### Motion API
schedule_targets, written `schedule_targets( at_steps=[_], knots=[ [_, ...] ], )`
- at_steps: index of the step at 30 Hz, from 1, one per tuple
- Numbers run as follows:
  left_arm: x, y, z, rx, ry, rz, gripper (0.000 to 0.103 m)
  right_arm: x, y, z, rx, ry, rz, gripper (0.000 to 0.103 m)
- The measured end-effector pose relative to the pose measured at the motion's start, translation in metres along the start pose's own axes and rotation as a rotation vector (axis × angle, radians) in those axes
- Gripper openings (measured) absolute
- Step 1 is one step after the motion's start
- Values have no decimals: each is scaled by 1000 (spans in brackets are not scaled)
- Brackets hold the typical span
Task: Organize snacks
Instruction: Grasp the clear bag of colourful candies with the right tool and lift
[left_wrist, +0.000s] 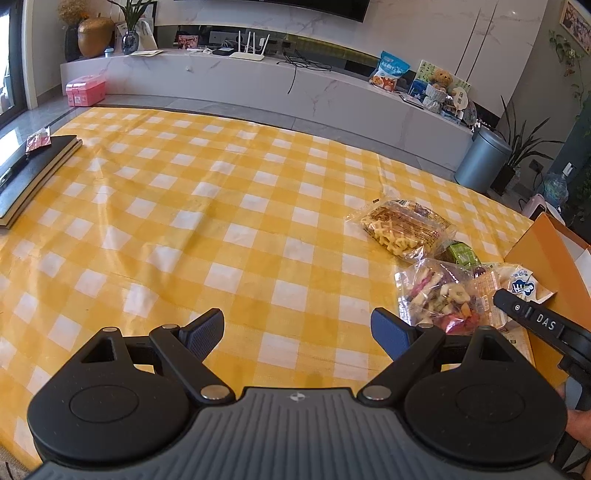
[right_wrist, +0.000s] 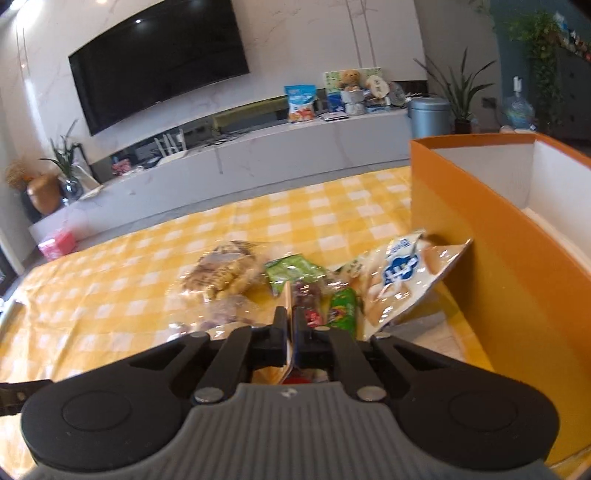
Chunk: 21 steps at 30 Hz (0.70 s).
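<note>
Gripping is the step in hand: the left gripper (left_wrist: 297, 328) hovers with jaws apart over bare cloth (left_wrist: 221, 206), while the right gripper (right_wrist: 290, 321) is clamped on the fruit bag (left_wrist: 443, 299) in the snack pile beside the box (right_wrist: 480, 221). Next, judged: lift and carry it into the box. Only the right view shows the box interior.

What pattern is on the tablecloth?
The tablecloth has a yellow and white check pattern, seen best from the left wrist camera.
</note>
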<state>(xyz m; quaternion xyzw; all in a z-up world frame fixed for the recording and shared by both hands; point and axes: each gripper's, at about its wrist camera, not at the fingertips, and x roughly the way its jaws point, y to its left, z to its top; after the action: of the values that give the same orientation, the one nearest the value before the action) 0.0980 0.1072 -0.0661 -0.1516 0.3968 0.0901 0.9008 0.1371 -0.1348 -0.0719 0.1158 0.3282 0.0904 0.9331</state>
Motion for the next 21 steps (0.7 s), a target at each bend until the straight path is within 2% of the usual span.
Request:
schedule_targets(
  at_steps=[6,14,21],
  knots=[
    [-9,2,4,-7,-16,0,103,-22,-1,-1,81,66,125,0],
    [-11,8,6,-34,-20,-8,103,-47,8,-30,29,293,232,0],
    [-12,8,7,-38,-18,-16,103,-41,24,-48,-106,421,239,0]
  ],
)
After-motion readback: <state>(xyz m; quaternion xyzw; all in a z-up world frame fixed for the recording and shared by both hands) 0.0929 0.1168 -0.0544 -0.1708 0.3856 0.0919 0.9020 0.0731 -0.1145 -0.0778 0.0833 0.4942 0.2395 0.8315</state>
